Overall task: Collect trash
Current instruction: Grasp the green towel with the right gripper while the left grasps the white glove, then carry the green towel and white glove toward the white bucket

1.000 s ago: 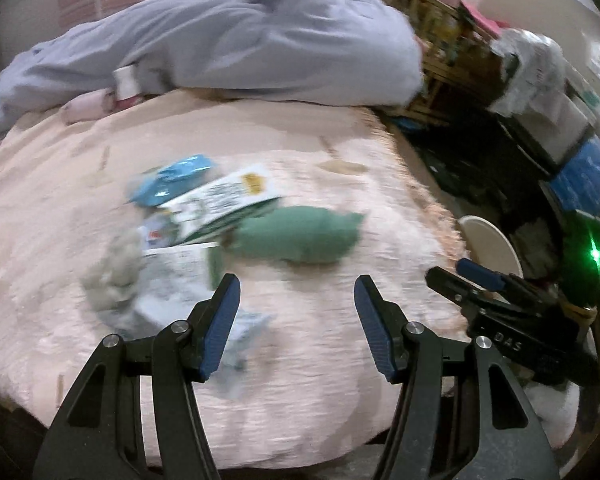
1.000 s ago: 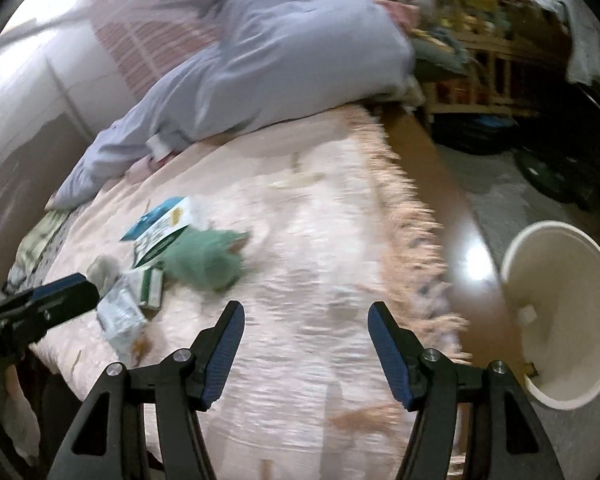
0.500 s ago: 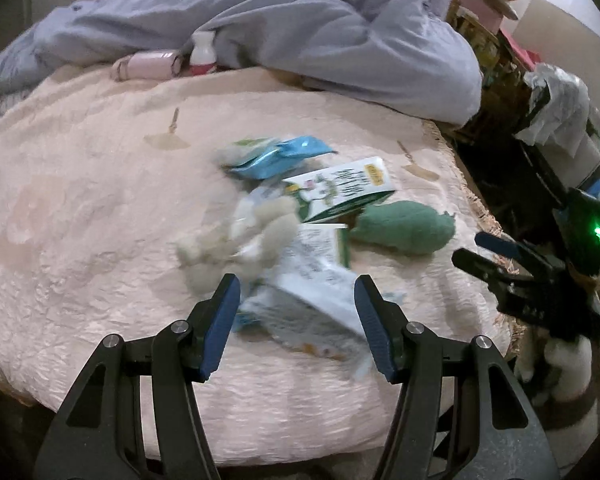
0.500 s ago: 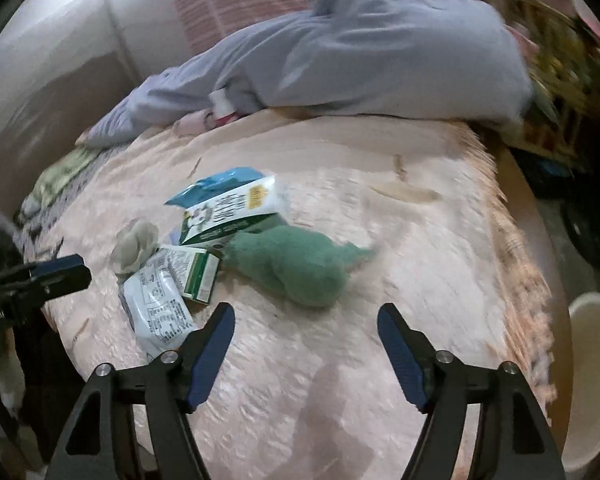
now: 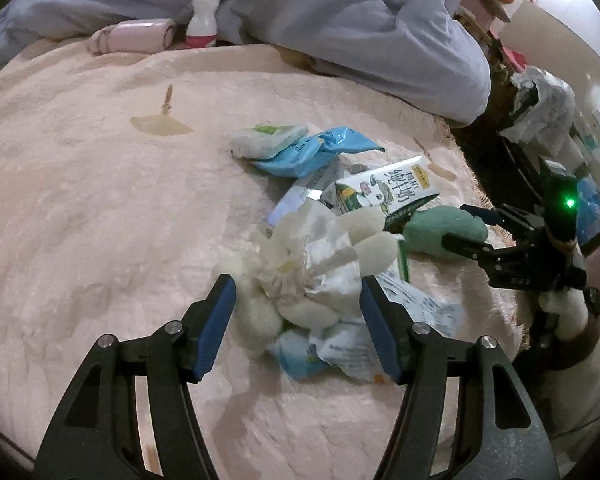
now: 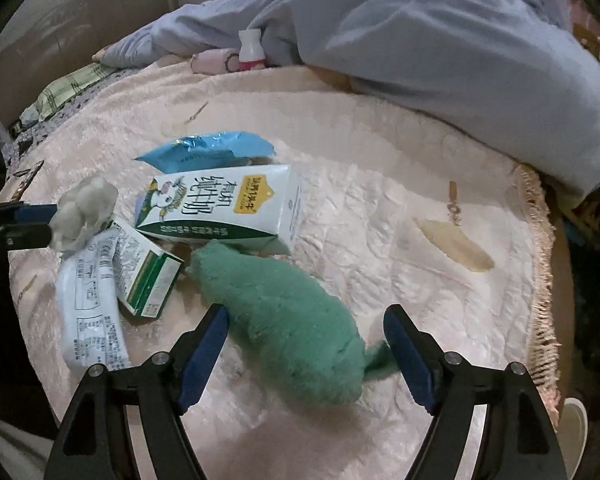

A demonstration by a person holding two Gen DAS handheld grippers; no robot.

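A pile of trash lies on the pink bedspread [image 5: 100,200]: a crumpled white tissue wad [image 5: 312,264], a milk carton [image 5: 388,192], a blue wrapper [image 5: 316,152], a white printed bag [image 6: 88,312] and a small green-and-white box [image 6: 148,276]. My left gripper [image 5: 296,300] straddles the tissue wad [image 6: 86,210] with its jaws opening, and the pads do not press on it. The right gripper [image 6: 306,320] hangs over a green fuzzy cloth [image 6: 284,320], jaws opening around it without touching. Each gripper shows in the other's view: the right gripper [image 5: 466,229], the left gripper [image 6: 40,225].
A grey-lilac duvet [image 6: 440,40] is heaped along the far side, with a small pink-labelled bottle [image 5: 202,24] and a pink roll [image 5: 132,34] beside it. The bed's fringed edge [image 6: 540,280] runs down the right. A white bin [image 6: 576,420] stands below it.
Both grippers have swung left and down over the pile. The left now has the tissue wad between its jaws, the right has the green cloth. The right jaws stand wider.
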